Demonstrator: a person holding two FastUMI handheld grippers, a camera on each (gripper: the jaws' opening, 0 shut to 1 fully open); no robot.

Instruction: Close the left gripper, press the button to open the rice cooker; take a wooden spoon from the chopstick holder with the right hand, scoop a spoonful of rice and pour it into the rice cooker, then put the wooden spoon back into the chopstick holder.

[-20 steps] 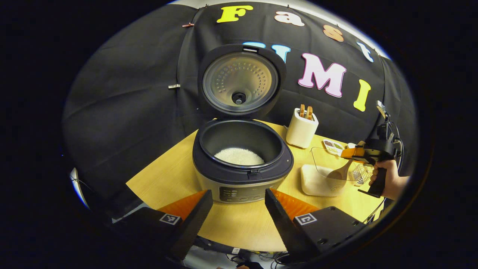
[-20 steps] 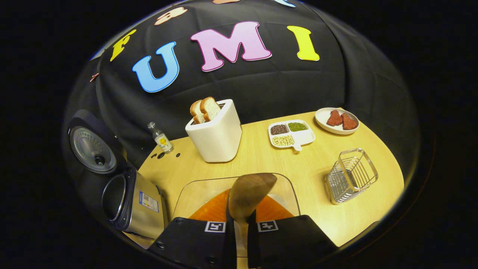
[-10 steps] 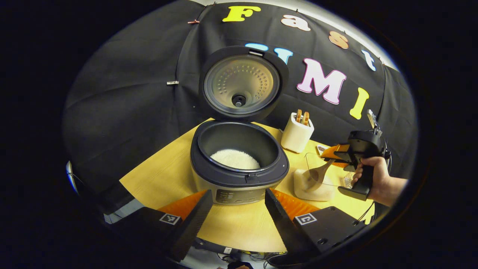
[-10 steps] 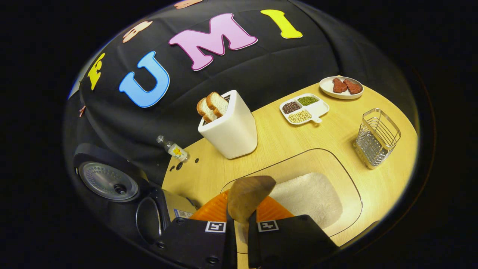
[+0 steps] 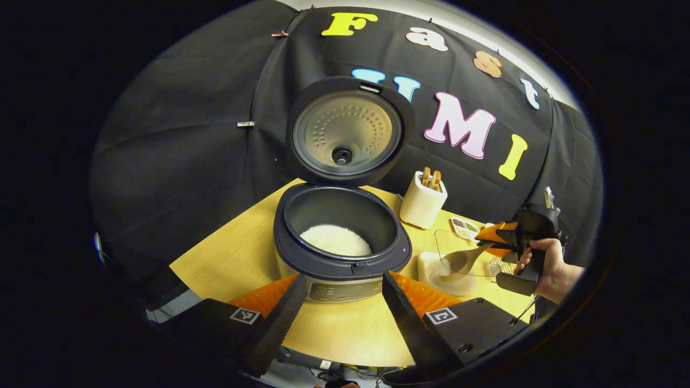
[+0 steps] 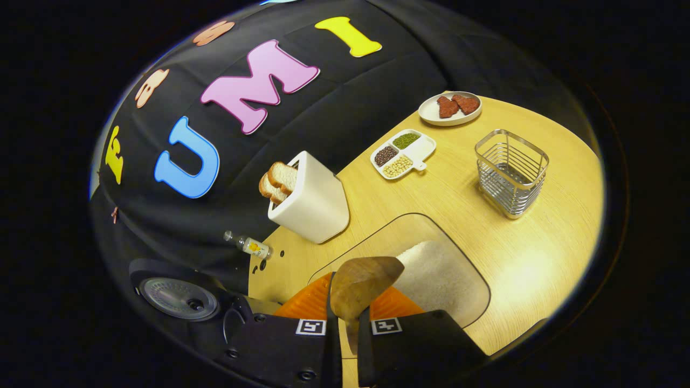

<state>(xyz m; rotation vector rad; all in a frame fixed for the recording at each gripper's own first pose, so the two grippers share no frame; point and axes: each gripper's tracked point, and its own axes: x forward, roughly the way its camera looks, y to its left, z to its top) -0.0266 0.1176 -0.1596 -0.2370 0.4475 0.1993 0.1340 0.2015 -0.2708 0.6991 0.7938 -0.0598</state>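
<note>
My right gripper [image 6: 345, 345] has its jaws clamped on the handle of the wooden spoon [image 6: 361, 285], whose bowl tilts over the clear rice container [image 6: 463, 269] near the worktop's [image 6: 539, 242] front edge. My left gripper [image 5: 339, 307] hangs with jaws apart, holding nothing, just before the rice cooker [image 5: 339, 253], lid up, rice inside, towards the worktop's left side. The wire chopstick holder [image 6: 511, 171] stands towards the right edge, the toaster [image 6: 310, 199] by the back edge.

We see a pale wooden table [image 6: 517, 258] carrying the open rice cooker [image 5: 340, 253], toaster [image 6: 311, 203], small bottle [image 6: 249, 245], clear rice container [image 6: 426, 269], sectioned bean dish [image 6: 403, 153], meat plate [image 6: 450, 109] and wire chopstick holder [image 6: 511, 171].
</note>
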